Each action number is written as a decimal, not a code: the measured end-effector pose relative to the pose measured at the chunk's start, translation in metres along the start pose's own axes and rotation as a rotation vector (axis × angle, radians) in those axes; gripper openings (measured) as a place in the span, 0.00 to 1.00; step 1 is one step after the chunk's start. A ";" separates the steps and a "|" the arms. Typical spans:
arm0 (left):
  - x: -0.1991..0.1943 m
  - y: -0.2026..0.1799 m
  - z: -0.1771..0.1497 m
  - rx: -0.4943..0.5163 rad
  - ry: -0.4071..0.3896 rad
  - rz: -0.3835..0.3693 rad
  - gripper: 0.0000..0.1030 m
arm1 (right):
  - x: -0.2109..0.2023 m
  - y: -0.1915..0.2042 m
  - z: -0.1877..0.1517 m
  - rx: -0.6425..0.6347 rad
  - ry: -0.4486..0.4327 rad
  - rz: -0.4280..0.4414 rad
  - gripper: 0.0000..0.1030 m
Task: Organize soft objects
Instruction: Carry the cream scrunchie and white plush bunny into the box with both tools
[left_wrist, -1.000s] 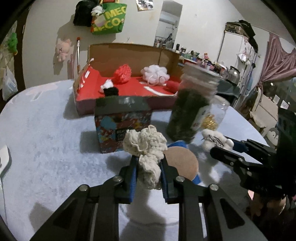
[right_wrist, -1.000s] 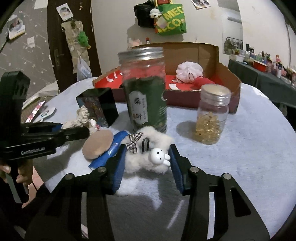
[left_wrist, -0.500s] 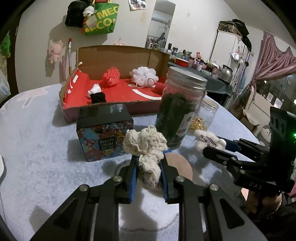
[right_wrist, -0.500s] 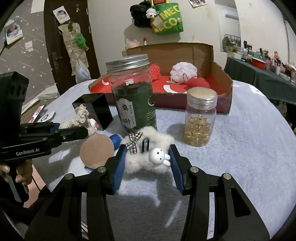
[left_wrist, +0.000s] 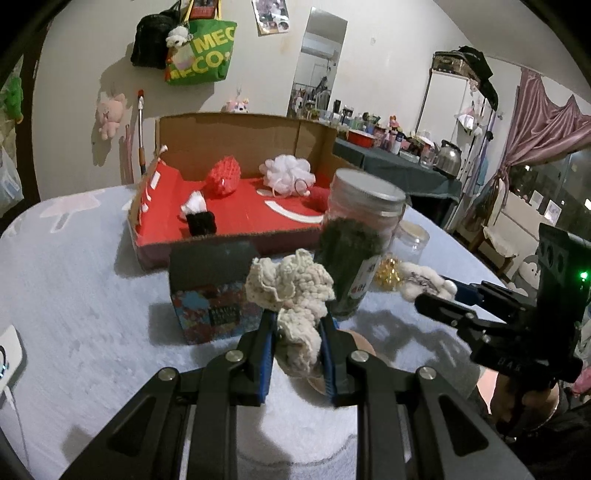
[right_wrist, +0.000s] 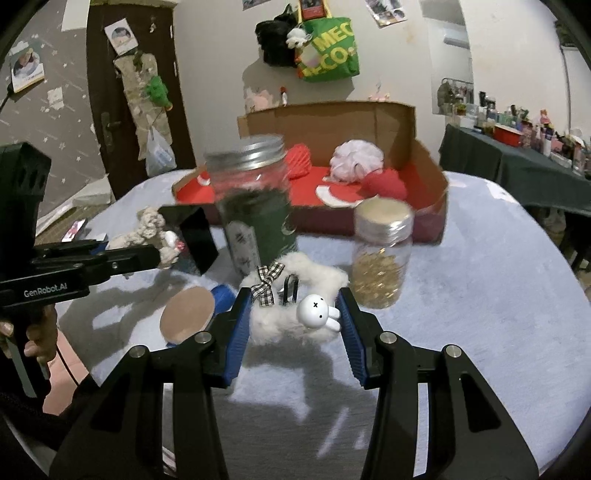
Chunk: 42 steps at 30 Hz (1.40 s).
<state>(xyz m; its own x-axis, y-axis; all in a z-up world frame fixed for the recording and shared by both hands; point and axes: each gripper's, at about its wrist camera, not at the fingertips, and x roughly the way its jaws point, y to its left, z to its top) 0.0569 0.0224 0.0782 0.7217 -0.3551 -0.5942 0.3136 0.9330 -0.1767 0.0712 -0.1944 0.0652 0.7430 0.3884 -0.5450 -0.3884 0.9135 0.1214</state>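
Both grippers have risen: left gripper (left_wrist: 297, 328) clamps crochet scrunchie (left_wrist: 291, 291), right gripper (right_wrist: 293, 317) fluffy scrunchie (right_wrist: 295, 295).

Cardboard box (left_wrist: 236, 221) at back of table (left_wrist: 74, 280); inside it, knitted ball (left_wrist: 223, 179), mesh puff (left_wrist: 286, 173), small dark item (left_wrist: 199, 221) near front wall. Printed box (left_wrist: 210, 295) before it, big jar (left_wrist: 354, 243) to right of that, small jar (right_wrist: 382, 254) further right. Crochet scrunchie (left_wrist: 291, 291) between left gripper (left_wrist: 297, 332) fingers, before printed box. Fluffy clip (right_wrist: 295, 306) between right gripper (right_wrist: 293, 321) fingers, before jars. Round disc (right_wrist: 186, 314) left of clip.
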 end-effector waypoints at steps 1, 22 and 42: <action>-0.002 0.001 0.002 0.000 -0.004 -0.001 0.22 | -0.003 -0.003 0.002 0.005 -0.007 -0.003 0.43; 0.020 0.032 0.081 0.069 0.022 -0.015 0.22 | 0.005 -0.049 0.087 -0.046 -0.025 0.021 0.43; 0.130 0.050 0.147 0.179 0.263 -0.047 0.22 | 0.148 -0.055 0.164 -0.226 0.299 0.182 0.43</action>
<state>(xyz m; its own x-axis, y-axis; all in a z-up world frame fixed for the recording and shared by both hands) 0.2567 0.0143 0.1073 0.5271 -0.3487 -0.7750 0.4633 0.8824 -0.0820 0.2923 -0.1667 0.1140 0.4736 0.4579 -0.7524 -0.6333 0.7707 0.0705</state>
